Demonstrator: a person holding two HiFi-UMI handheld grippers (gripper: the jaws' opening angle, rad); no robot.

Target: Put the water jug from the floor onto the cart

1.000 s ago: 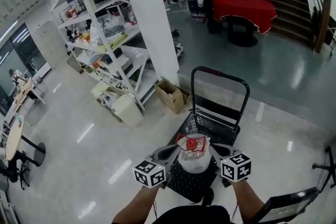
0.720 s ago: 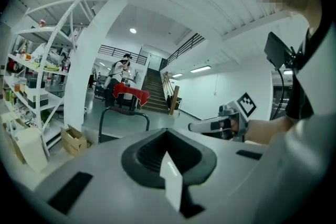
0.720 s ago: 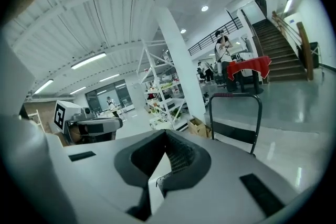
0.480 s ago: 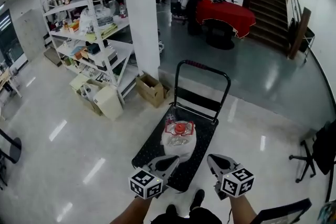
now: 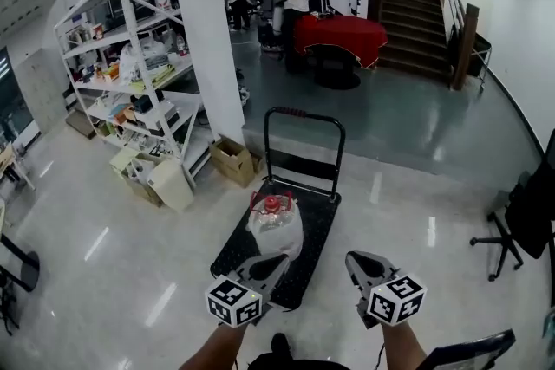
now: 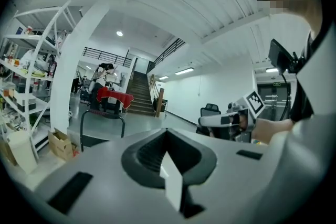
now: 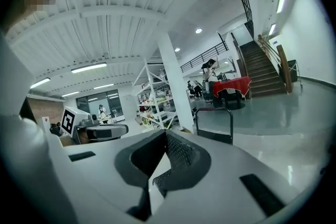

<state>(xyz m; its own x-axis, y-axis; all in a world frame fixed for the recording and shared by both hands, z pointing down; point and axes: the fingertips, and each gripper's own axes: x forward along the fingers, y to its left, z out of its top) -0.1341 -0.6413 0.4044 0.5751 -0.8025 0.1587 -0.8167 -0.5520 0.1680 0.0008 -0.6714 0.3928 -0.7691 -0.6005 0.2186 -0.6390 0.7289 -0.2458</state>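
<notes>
While the left gripper [image 5: 274,262] and right gripper [image 5: 355,262] are both closed up with nothing in them, the water jug [image 5: 275,225] stands upright just past the left one, so that hand's nearer. Looks like it's already on the cart [image 5: 319,225].

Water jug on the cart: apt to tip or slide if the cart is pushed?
The clear plastic water jug with a red cap stands upright, broad-bodied, so probably heavy and stable if full; fill unclear. The black flat cart deck shows no side rails, so it might slide.
</notes>
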